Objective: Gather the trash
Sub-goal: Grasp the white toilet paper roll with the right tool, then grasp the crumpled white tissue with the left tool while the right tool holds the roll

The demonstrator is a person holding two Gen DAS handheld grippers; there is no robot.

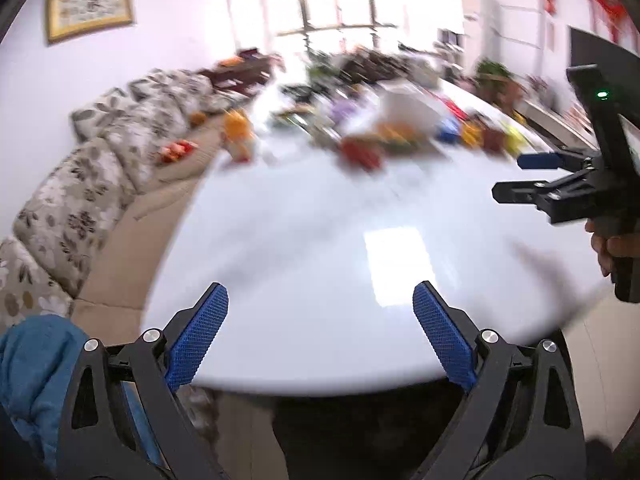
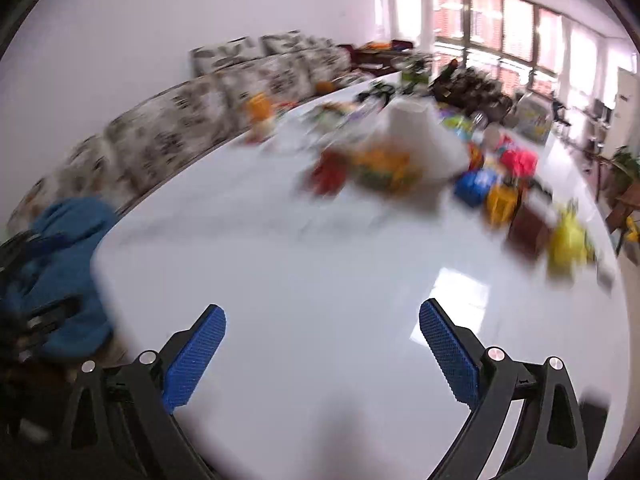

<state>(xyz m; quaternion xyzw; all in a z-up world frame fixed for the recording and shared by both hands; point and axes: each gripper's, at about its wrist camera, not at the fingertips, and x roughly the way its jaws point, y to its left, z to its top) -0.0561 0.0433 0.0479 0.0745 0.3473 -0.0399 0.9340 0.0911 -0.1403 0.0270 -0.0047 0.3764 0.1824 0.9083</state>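
Observation:
Both views are motion-blurred. A white table [image 1: 304,232] carries a blurred heap of colourful wrappers and packets at its far part: a red one [image 1: 360,152], an orange-yellow one [image 1: 400,134], a white bag [image 1: 408,106]. The same heap shows in the right wrist view: red packet [image 2: 330,172], white bag [image 2: 420,136], blue [image 2: 476,186] and yellow [image 2: 568,240] items. My left gripper [image 1: 320,300] is open and empty above the table's near edge. My right gripper [image 2: 322,320] is open and empty over the table; it also shows in the left wrist view [image 1: 520,176].
A floral sofa [image 1: 100,168] runs along the table's left side. A blue cloth [image 2: 68,248] lies at the near left. Windows [image 2: 500,20] and plants stand at the room's far end.

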